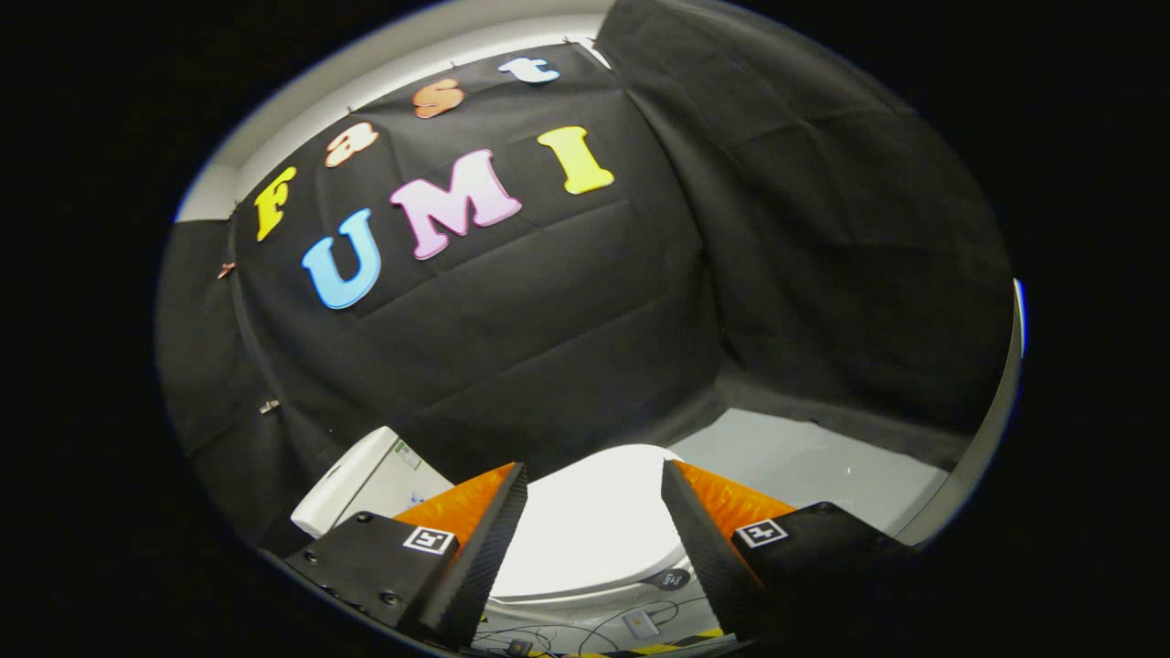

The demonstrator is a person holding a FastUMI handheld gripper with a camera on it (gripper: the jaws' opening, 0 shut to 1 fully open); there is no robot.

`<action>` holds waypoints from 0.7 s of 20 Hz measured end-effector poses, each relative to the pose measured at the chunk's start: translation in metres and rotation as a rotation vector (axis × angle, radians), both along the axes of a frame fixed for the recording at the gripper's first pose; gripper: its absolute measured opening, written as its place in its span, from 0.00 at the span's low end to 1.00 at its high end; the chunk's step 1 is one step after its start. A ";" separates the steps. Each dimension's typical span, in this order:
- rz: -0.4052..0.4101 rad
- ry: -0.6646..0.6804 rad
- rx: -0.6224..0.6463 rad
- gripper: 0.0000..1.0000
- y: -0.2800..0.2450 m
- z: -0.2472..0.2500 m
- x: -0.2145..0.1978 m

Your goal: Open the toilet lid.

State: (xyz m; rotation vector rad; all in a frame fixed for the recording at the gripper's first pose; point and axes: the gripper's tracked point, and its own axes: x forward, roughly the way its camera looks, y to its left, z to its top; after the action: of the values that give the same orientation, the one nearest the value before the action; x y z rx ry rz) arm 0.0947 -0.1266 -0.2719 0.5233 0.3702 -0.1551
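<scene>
So the gripper (594, 484) is hanging up above the toilet and tipped down at it, rolled a bit so the whole booth looks slanted. Its two fingers are spread wide with nothing between them, not touching anything. Looking through the gap between them you see the smooth white oval plastic toilet lid (590, 530), lying flat and closed on the bowl, below and just ahead of the fingertips with clear air in between. Off past the left finger is the white boxy toilet tank (366, 475) with a small sticker on its top, sitting at the back end of the lid. There's a small dark round tag (670, 578) at the rim of the lid near the right finger. Down under the lid's near edge you can make out some thin cables (585, 631) on the floor. Beyond the right finger is the pale grey glossy floor (804, 466), running up to the black cloth wall (567, 329) behind everything.
</scene>
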 end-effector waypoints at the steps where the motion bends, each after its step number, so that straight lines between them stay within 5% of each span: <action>1: -0.016 0.018 0.032 0.96 -0.007 -0.017 0.001; 8: -0.044 0.221 0.257 0.96 -0.013 -0.159 0.000; 14: -0.067 0.337 0.394 0.90 -0.005 -0.231 -0.022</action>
State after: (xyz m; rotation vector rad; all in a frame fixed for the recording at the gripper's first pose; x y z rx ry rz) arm 0.0722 -0.1318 -0.5029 0.9032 0.7196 -0.2382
